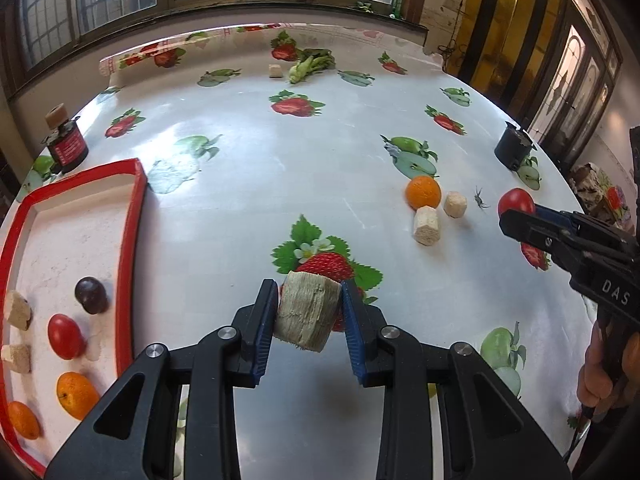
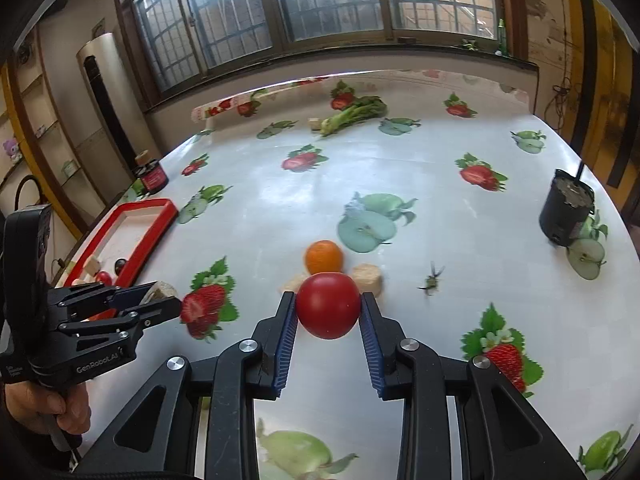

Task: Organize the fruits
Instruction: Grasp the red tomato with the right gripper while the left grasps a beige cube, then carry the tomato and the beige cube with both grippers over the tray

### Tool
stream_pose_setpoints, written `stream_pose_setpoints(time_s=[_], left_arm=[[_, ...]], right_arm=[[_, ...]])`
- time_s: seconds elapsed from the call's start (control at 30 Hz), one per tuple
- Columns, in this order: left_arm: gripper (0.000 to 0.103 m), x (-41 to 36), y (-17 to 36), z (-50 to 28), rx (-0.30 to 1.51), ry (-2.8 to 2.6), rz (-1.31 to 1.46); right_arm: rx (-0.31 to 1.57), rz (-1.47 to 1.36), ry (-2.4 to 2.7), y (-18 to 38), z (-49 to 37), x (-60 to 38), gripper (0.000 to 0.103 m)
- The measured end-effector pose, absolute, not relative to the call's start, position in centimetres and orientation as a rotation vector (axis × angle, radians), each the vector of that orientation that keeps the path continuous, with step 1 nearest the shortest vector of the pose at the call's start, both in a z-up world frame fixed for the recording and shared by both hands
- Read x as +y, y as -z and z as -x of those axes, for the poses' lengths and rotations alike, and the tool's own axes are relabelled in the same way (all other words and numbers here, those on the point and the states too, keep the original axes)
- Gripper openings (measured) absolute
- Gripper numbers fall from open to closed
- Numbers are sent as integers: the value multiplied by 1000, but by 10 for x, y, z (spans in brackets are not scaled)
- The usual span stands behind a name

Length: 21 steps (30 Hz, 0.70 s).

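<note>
The left gripper (image 1: 309,312) has its blue-padded fingers (image 1: 267,320) closed on a pale, fibrous sugarcane chunk (image 1: 306,314), held clear of the worktop (image 1: 280,168) above a printed strawberry on the fruit-patterned cloth. The right gripper (image 2: 328,312) has its fingers (image 2: 286,340) pressed to both sides of a red tomato (image 2: 328,305), gripping it just in front of the loose pile it hangs over. That pile lies on the cloth near the right side of the left wrist view: an orange (image 1: 423,192) with two cut sugarcane pieces (image 1: 427,226) touching or just beside it, and a small dark stem scrap (image 1: 480,200) a little to their right. In the left wrist view the right gripper shows at the right edge, with the tomato at its tip. To the left sits a red-rimmed tray (image 1: 130,240) with a white floor; in it lie a dark plum (image 1: 91,294), a second red tomato (image 1: 65,336), two oranges (image 1: 77,395) near the front corner, and two pale sugarcane pieces (image 1: 17,312) along the left wall. Past the tray's far end stands a small black jar with a red label (image 1: 66,146), a cork-like piece resting on top of it. A dark cylindrical container (image 1: 513,150) stands near the right edge of the worktop, and at the far side a leafy green vegetable (image 1: 314,65) lies beside another pale chunk (image 1: 275,71). Barred windows (image 2: 320,0) run behind the worktop.
</note>
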<state>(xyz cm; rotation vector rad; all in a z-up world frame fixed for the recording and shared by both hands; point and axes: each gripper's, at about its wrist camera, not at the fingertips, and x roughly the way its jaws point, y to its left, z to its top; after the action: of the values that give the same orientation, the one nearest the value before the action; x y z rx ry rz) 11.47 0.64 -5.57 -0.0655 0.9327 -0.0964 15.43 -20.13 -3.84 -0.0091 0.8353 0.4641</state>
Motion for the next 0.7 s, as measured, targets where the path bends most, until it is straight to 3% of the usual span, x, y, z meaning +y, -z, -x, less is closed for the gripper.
stream_pose_setpoints(time_s=[0.7], left_arm=[[29, 75, 31, -88, 864, -33, 119]], right_arm=[[828, 88, -657, 29, -127, -105, 32]])
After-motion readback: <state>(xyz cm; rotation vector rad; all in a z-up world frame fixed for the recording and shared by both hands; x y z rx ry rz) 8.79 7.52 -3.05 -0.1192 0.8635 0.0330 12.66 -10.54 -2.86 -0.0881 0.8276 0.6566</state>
